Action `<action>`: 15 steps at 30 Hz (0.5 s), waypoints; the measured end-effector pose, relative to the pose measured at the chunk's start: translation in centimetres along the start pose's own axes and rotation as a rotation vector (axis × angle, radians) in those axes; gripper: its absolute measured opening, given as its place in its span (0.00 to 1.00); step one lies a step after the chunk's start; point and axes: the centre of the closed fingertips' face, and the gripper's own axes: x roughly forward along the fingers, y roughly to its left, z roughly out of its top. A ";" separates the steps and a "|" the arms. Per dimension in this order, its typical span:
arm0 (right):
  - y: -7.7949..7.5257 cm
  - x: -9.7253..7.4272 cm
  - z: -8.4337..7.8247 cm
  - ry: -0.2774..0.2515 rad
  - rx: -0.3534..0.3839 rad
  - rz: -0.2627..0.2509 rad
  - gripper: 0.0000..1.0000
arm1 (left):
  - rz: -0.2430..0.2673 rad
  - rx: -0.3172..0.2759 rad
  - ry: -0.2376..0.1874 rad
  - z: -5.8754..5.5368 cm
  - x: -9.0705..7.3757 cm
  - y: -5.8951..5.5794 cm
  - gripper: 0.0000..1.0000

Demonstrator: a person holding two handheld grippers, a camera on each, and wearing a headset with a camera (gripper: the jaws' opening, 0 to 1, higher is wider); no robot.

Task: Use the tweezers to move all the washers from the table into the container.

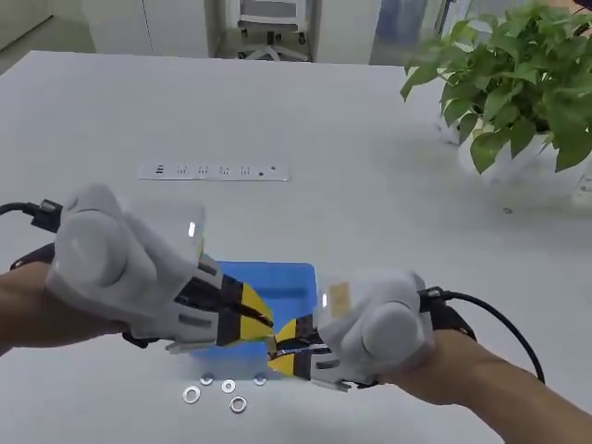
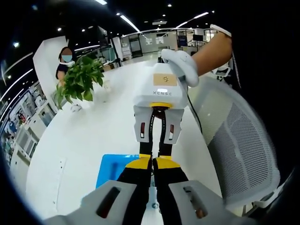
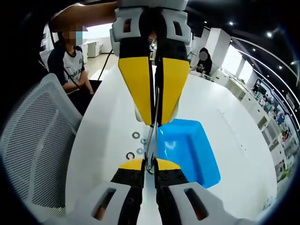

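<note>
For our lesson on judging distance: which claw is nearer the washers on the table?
Right. The right claw sits just beside the washers, at the blue container's near edge; the left claw is farther back, over the container.

The left gripper (image 1: 262, 317) and right gripper (image 1: 280, 344) hide much of the tweezers (image 3: 153, 136) and the container (image 1: 277, 282).

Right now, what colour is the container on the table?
The container is plain bright blue. It shows best in the right gripper view.
</note>
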 end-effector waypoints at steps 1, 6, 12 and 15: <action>-0.1 0.0 0.0 -0.001 -0.001 -0.002 0.09 | 0.001 0.002 0.000 0.1 0.0 0.1 0.06; -0.8 -0.2 0.2 -0.002 -0.006 -0.012 0.09 | 0.005 0.010 0.001 0.3 -0.1 0.7 0.06; -1.7 -0.2 0.1 -0.003 -0.003 -0.021 0.09 | 0.008 0.018 0.006 0.3 0.0 1.6 0.06; -2.3 -0.2 0.0 -0.004 -0.002 -0.027 0.09 | 0.011 0.022 0.005 0.3 0.1 2.1 0.06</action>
